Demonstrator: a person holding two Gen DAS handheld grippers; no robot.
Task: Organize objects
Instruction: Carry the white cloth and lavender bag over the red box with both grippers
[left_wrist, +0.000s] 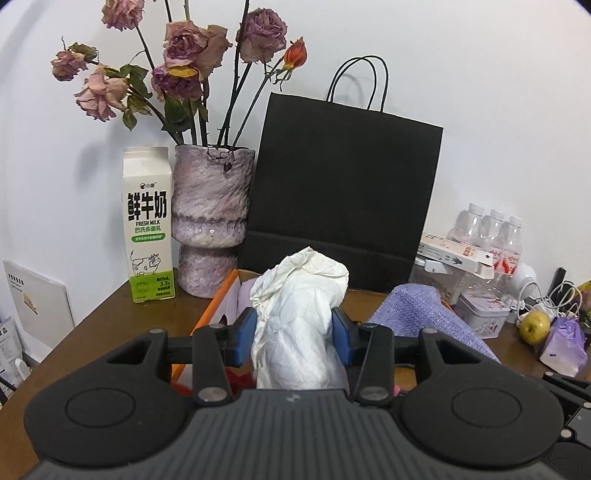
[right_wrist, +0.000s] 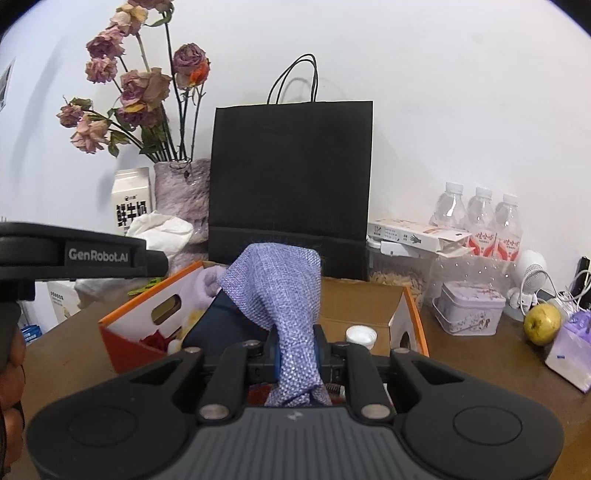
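My left gripper is shut on a crumpled white cloth, which stands up between the blue pads above an open orange cardboard box. My right gripper is shut on a purple woven cloth that rises in a fold over the same orange box. The box holds a white lid, a dark item and some red and lilac things. From the right wrist view, the left gripper's body crosses the left edge with the white cloth in front of it. The purple cloth shows at the right of the left wrist view.
A tall black paper bag stands behind the box, a vase of dried roses and a milk carton to its left. At the right sit water bottles, a flat carton, a lilac tin, a green apple and cables. The brown table ends at the left.
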